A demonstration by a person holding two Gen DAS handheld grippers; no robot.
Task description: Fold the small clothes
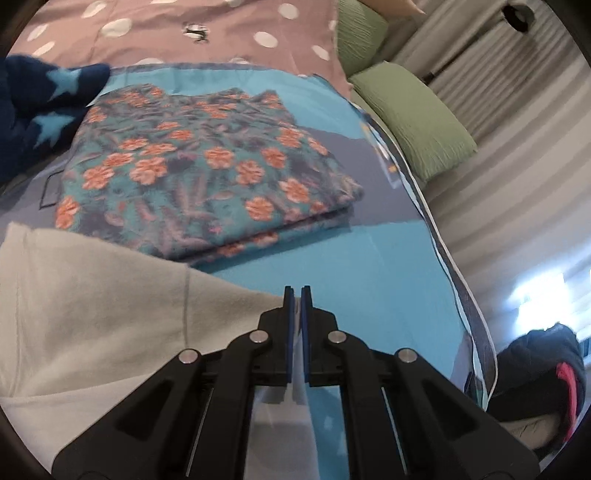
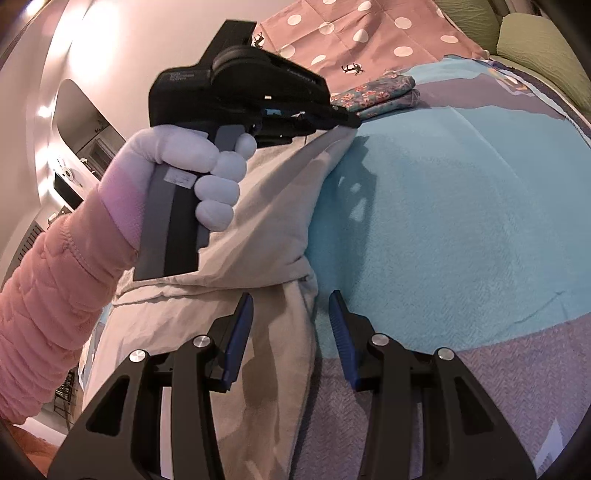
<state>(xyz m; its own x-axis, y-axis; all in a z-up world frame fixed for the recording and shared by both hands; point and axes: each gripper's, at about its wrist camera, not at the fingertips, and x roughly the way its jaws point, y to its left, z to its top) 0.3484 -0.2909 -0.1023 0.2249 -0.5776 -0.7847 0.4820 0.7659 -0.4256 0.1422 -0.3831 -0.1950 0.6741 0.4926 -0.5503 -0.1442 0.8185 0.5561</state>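
Observation:
A beige garment (image 2: 266, 229) lies on the blue and grey blanket (image 2: 443, 221); it also shows at lower left in the left wrist view (image 1: 92, 295). My left gripper (image 1: 297, 291) is shut, and in the right wrist view its tip (image 2: 349, 121) pinches a lifted corner of the beige garment. My right gripper (image 2: 290, 306) is open, its blue pads (image 2: 242, 325) standing over the near edge of the beige garment. A folded floral garment (image 1: 207, 170) lies farther back on the blanket, also seen in the right wrist view (image 2: 380, 94).
A dark blue garment with light blue stars (image 1: 40, 107) lies at far left. A pink polka-dot sheet (image 1: 207, 29) covers the far bed. Green pillows (image 1: 413, 114) sit at the right. The bed edge (image 1: 454, 266) drops off to the right, with a dark bundle (image 1: 543, 365) below.

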